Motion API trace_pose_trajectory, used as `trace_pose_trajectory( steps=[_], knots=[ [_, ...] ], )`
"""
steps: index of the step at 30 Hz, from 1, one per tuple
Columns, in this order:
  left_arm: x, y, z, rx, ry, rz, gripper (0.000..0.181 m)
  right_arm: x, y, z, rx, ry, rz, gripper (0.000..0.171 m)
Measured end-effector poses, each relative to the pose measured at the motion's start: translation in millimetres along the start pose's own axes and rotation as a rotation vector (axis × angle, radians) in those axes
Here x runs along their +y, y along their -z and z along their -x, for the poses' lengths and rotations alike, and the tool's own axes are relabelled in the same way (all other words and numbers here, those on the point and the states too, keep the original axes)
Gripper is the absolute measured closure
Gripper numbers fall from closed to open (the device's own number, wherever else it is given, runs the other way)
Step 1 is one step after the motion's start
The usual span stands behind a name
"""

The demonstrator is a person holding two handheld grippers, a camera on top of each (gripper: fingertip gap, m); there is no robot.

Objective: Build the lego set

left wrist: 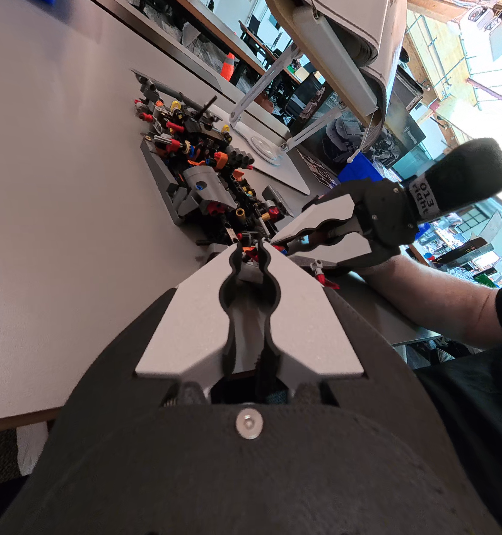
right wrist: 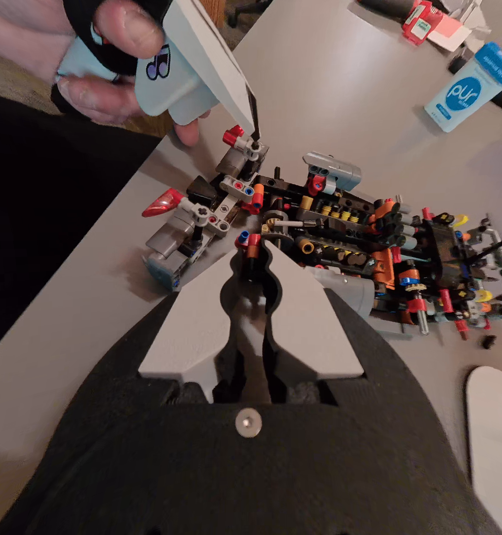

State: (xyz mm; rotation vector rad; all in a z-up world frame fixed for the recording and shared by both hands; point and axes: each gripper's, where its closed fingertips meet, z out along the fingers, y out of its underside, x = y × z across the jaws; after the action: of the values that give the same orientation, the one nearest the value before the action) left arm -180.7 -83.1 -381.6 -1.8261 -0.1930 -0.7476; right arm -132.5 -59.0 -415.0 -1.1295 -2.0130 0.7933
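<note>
A long Lego Technic car chassis (right wrist: 360, 231), black with orange, red and yellow parts, lies on the grey table (right wrist: 331, 86). A grey rear section (right wrist: 186, 231) with two red tail lights sits at its near end, at the table edge. My right gripper (right wrist: 249, 254) is shut on a black and orange connector at the chassis rear. My left gripper (right wrist: 254, 134) comes in from the upper left. It is pinched on a grey piece on top of the rear section (left wrist: 248, 270). In the left wrist view the right gripper (left wrist: 276, 240) sits just right of mine, beside the chassis (left wrist: 203, 185).
A blue and white bottle (right wrist: 470, 86) and a red box (right wrist: 420, 23) stand at the far side. A loose black pin (right wrist: 489, 341) lies by the chassis front. A white pad (right wrist: 493, 434) lies at the right. A lamp base (left wrist: 267, 150) stands behind the chassis. Spacing between my two grippers at the tips: around 7 centimetres.
</note>
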Motion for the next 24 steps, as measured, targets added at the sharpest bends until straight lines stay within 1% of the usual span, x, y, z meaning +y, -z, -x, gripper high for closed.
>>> trace_pose_trajectory(
  steps=[5,8,11,14,15,16,21,24],
  knots=[
    [-0.1,-0.1,0.2,-0.001,0.002,-0.001,0.173,-0.2,0.2,0.1,-0.047,-0.074,-0.001,0.165],
    [0.1,0.1,-0.3,0.003,0.004,0.0,0.172,-0.9,0.6,2.1,-0.047,-0.047,-0.006,0.164],
    [0.5,-0.1,-0.3,0.001,0.001,0.003,0.172,-4.1,3.7,7.6,-0.012,0.068,-0.022,0.145],
    [0.4,0.0,-0.4,0.003,0.002,0.001,0.172,0.8,-0.8,7.6,0.079,0.216,0.031,0.148],
    [0.4,0.1,-0.4,0.003,0.002,0.001,0.172,-0.1,-1.1,6.6,0.094,0.228,0.03,0.15],
    [0.4,0.2,-0.4,0.004,0.003,0.0,0.173,-1.5,-0.7,4.2,0.116,0.234,0.025,0.156],
    [0.4,0.3,-0.4,0.007,0.004,-0.001,0.173,-3.8,-0.8,2.8,0.175,0.307,0.032,0.156],
    [0.2,0.5,-0.3,0.01,0.006,-0.004,0.173,-3.9,-1.3,3.2,0.18,0.319,0.041,0.157]
  ],
)
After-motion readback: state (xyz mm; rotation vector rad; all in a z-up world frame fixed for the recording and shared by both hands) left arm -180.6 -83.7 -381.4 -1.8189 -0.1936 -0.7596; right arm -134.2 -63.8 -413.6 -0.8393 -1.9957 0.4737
